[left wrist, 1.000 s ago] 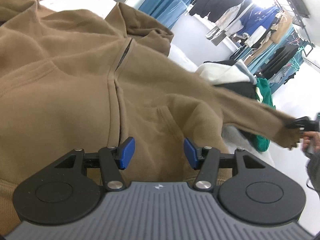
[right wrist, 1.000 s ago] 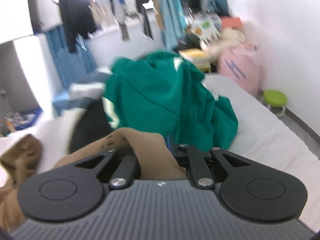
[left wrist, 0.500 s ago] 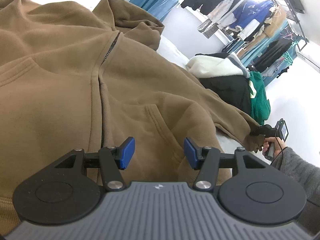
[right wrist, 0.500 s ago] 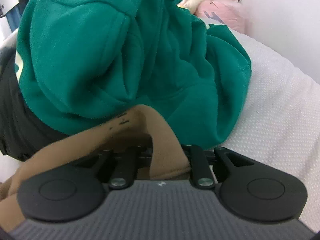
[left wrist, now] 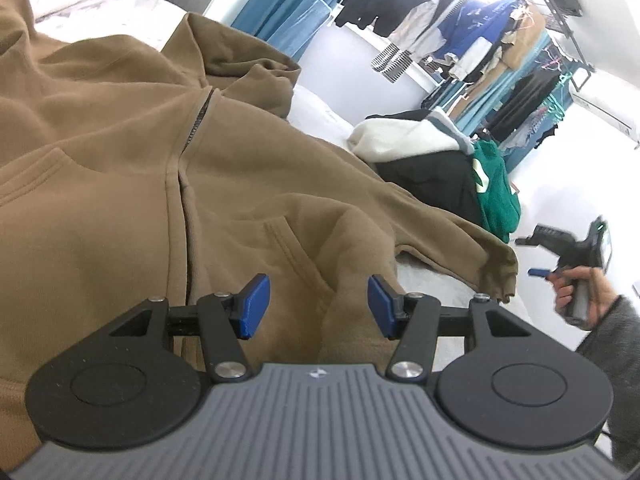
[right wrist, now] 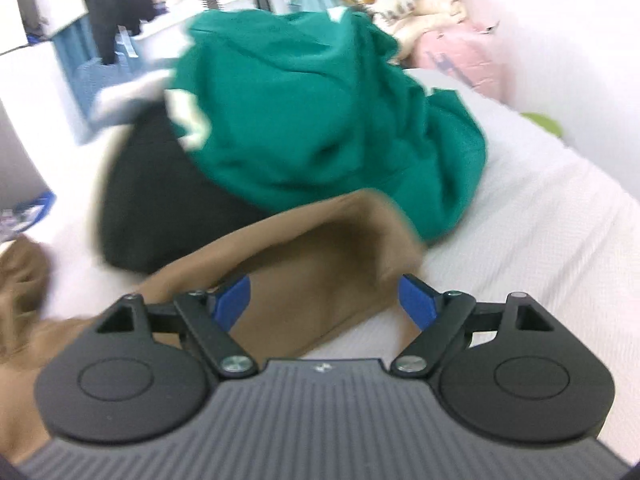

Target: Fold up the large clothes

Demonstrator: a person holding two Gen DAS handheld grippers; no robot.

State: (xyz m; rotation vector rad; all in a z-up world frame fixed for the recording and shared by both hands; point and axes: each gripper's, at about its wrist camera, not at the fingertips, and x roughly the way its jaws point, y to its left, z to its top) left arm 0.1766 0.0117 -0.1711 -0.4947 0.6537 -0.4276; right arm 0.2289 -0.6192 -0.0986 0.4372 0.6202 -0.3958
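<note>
A brown zip hoodie [left wrist: 120, 208] is spread face up across a white bed [right wrist: 540, 216], with its zipper [left wrist: 196, 124] closed along the front and its hood [left wrist: 240, 56] lying at the far end.

The left tool [left wrist: 316, 306] is held low over the lower front of the hoodie, beside a pocket [left wrist: 296, 256]. Its blue pads [left wrist: 252, 306] are set apart, and a raised fold of fabric is seen between them; no pad is pressed on the cloth.

The right tool [right wrist: 326, 304] is positioned over the hoodie's sleeve [right wrist: 320, 264], which is stretched out toward the cuff [left wrist: 498, 272] at the bed's side. Its jaws are opening, and the sleeve lies below and between the blue pads [right wrist: 418, 304] without being clamped. In the left wrist view the right tool [left wrist: 538, 256] is seen just clear of the cuff, carried in a hand [left wrist: 580, 292] with a grey sleeve.

Beyond the sleeve, a green garment [right wrist: 320, 120] is piled on a black garment [right wrist: 160, 184], with a white one [left wrist: 400, 136] beside them. Hanging clothes [left wrist: 460, 32] are visible along the far wall.
</note>
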